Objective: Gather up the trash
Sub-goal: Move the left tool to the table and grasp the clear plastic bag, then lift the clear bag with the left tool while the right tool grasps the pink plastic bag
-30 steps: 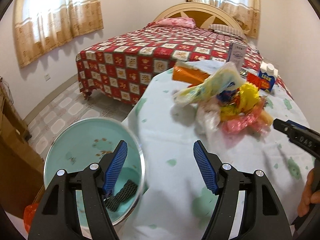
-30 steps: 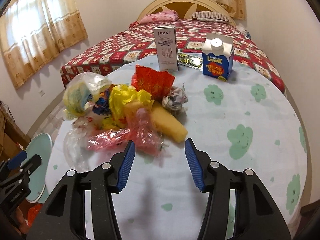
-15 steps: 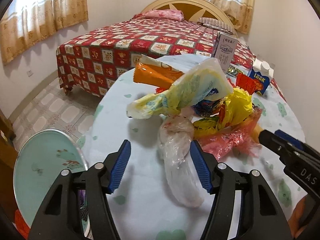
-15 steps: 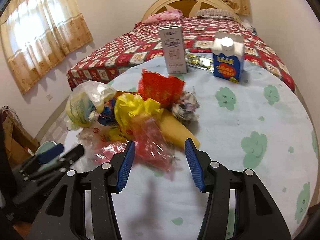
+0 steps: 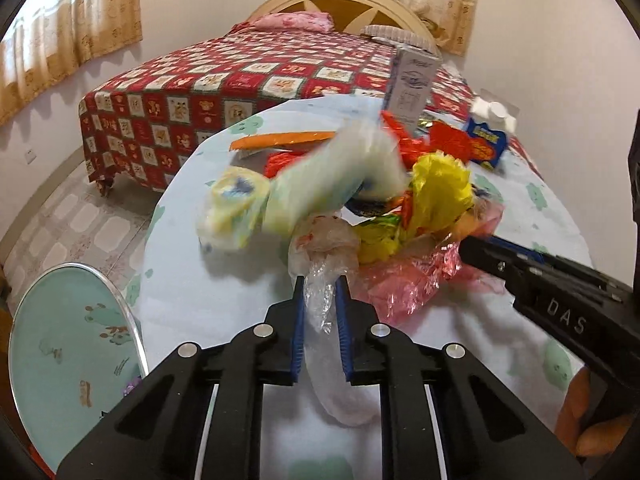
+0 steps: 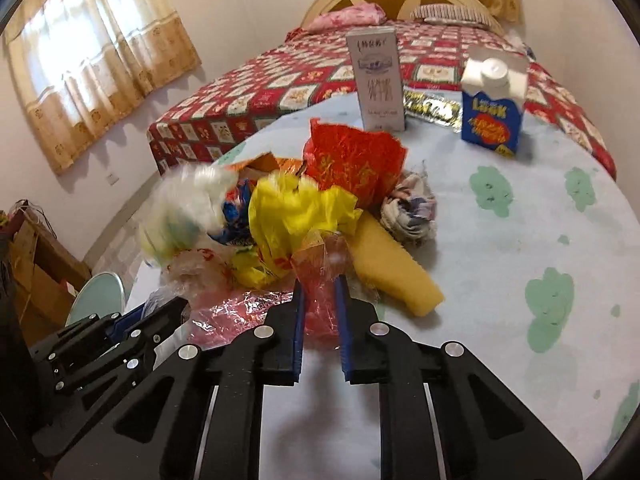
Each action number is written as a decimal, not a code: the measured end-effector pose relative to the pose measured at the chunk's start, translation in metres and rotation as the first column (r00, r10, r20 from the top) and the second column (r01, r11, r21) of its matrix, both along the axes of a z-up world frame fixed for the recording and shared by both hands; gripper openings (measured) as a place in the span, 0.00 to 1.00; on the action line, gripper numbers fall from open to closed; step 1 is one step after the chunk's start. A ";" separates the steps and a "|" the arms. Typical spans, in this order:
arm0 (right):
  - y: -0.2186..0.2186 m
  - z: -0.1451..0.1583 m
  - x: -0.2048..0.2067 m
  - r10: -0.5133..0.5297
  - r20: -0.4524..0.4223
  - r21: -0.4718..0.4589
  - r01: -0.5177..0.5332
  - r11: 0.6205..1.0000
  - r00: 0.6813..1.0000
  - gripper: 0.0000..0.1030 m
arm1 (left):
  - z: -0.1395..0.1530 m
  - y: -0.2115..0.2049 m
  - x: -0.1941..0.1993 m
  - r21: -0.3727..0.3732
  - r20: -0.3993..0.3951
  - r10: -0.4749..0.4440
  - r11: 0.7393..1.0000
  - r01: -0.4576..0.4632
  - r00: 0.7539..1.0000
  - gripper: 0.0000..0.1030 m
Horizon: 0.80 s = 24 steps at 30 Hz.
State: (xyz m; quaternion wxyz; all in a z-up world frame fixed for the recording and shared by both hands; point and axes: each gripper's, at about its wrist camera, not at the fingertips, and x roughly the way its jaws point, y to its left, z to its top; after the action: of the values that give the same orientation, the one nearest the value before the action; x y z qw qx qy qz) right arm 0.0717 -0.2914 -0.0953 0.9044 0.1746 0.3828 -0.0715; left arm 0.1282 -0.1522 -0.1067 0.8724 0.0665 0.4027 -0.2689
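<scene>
A heap of trash lies on the round table (image 6: pixel 520 248). My left gripper (image 5: pixel 320 292) is shut on a clear plastic bag (image 5: pixel 324 248) at the heap's near edge. My right gripper (image 6: pixel 319 288) is shut on a pink cellophane wrapper (image 6: pixel 320 264), which also shows in the left wrist view (image 5: pixel 404 276). Beside them lie a yellow bag (image 6: pixel 296 212), a red wrapper (image 6: pixel 352 164), a yellow wedge (image 6: pixel 396 276), a crumpled rag (image 6: pixel 408 212) and a pale yellow-green bag (image 5: pixel 304 192). The right gripper shows from the side in the left wrist view (image 5: pixel 492 252).
A grey carton (image 6: pixel 378 80) and a blue LOOK carton (image 6: pixel 492 120) stand at the table's far side, with a gold wrapper (image 6: pixel 432 106) between them. A teal bin (image 5: pixel 68 352) stands on the floor left of the table. A bed (image 5: pixel 248 76) lies behind.
Both grippers have moved forward to the heap and closed, the left on the clear bag, the right on the pink wrapper. The pale yellow-green bag is blurred, in motion.
</scene>
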 end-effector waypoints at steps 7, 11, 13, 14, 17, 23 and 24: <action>-0.006 0.024 -0.044 -0.044 0.052 -0.020 0.045 0.999 0.998 0.14 | 0.021 0.012 -0.041 -0.017 0.026 -0.072 0.997 0.073 0.997 0.14; -0.009 0.030 -0.063 -0.068 0.062 -0.044 0.071 0.996 0.996 0.14 | 0.027 0.016 -0.065 -0.029 0.026 -0.105 0.994 0.106 0.994 0.14; -0.011 0.032 -0.072 -0.081 0.063 -0.056 0.085 0.995 0.995 0.14 | 0.031 0.019 -0.077 -0.035 0.030 -0.123 0.992 0.124 0.992 0.14; -0.012 0.032 -0.074 -0.088 0.063 -0.056 0.092 0.994 0.994 0.14 | 0.034 0.020 -0.082 -0.037 0.034 -0.129 0.991 0.130 0.991 0.14; -0.017 0.034 -0.083 -0.114 0.066 -0.047 0.117 0.992 0.991 0.14 | 0.043 0.021 -0.096 -0.045 0.050 -0.160 0.986 0.162 0.986 0.12; -0.019 0.047 -0.096 -0.145 0.105 -0.064 0.152 0.986 0.984 0.14 | 0.062 0.019 -0.119 -0.067 0.090 -0.223 0.971 0.229 0.971 0.11; -0.019 0.048 -0.098 -0.147 0.109 -0.067 0.155 0.986 0.983 0.14 | 0.066 0.018 -0.123 -0.070 0.104 -0.228 0.969 0.236 0.968 0.10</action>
State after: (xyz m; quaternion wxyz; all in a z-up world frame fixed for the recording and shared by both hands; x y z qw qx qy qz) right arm -0.0267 -0.3109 -0.0469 0.9209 0.1724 0.3179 -0.1453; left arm 0.0054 -0.1340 -0.0404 0.8550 0.0900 0.3389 -0.3822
